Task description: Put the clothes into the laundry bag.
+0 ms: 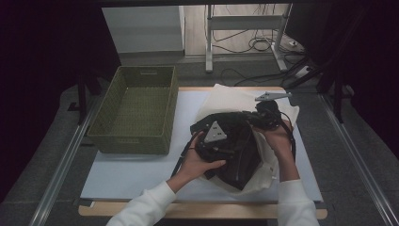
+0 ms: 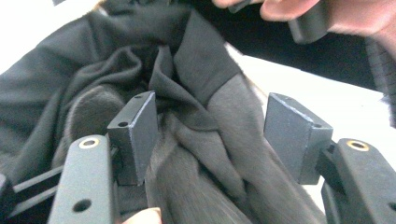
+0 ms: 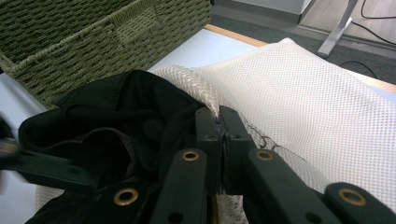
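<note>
Your right claw is closed on the edge of the mesh bag, at the frame's centre. Your left claw stands wide open around the black garment, gripping nothing.

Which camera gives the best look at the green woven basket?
The high view: the whole green woven basket shows, open and standing left of the mesh bag. The right gripper view catches just a corner and side wall; the left gripper view looks at dark cloth instead.

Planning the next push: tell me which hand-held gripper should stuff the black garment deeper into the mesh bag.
Left. The left hand-held gripper is open over the black garment; the right hand-held gripper is clamped on the mesh bag rim.
</note>
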Tool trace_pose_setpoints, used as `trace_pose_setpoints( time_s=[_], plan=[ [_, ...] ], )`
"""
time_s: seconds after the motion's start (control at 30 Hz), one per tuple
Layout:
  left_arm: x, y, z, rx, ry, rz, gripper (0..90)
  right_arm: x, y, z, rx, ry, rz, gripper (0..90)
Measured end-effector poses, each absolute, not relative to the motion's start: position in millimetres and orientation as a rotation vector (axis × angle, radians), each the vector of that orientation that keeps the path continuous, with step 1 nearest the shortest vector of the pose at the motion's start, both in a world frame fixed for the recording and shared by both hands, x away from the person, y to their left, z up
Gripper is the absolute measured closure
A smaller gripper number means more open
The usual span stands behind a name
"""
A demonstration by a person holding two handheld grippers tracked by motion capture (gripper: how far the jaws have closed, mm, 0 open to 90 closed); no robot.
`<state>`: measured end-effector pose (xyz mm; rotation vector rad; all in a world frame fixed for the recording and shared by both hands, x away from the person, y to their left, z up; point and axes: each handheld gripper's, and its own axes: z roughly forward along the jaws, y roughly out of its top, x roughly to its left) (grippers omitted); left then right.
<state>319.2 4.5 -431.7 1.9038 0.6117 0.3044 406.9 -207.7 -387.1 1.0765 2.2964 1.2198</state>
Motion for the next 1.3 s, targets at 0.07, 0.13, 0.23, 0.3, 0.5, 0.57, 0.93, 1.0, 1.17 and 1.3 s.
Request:
trace_pose_setpoints(
  time_s=[0.07,0.13,0.23,0.3,0.5,0.57,0.93,1.0,1.17,1.3],
  plan=[
    [313.2,10.6,-429.1,1.884,0.599,0.244,42.1,406.9,-207.6,-387.1,1.076,2.296,1.218,88.1],
    [308.0,13.3,-428.7,1.891,0.569,0.178,55.1,407.1,-207.8,-387.2,1.076,2.296,1.219,88.1],
    [303.1,8.9,-434.2,1.946,0.532,0.094,79.6,407.4,-208.2,-387.2,1.079,2.298,1.217,88.1],
    [299.9,1.5,-442.0,1.988,0.511,0.088,86.5,407.5,-208.1,-387.4,1.079,2.298,1.216,88.1],
    [307.3,-23.1,-476.1,2.117,0.544,0.118,90.0,407.0,-208.0,-387.1,1.076,2.297,1.212,88.1],
    [311.2,-25.7,-480.7,2.131,0.560,0.136,90.0,406.9,-207.9,-387.0,1.075,2.301,1.209,88.1],
    [343.7,-31.7,-492.2,2.196,0.653,0.258,90.0,403.5,-207.0,-383.0,1.059,2.314,1.210,88.2],
    [348.3,-32.3,-493.0,2.197,0.665,0.259,90.0,402.8,-206.8,-382.2,1.056,2.316,1.209,88.3],
    [358.6,-34.8,-493.6,2.203,0.693,0.261,90.0,400.2,-206.5,-379.5,1.055,2.319,1.207,88.3],
    [363.9,-38.0,-493.6,2.195,0.722,0.260,90.0,399.8,-206.6,-378.8,1.059,2.317,1.208,88.3]
  ],
)
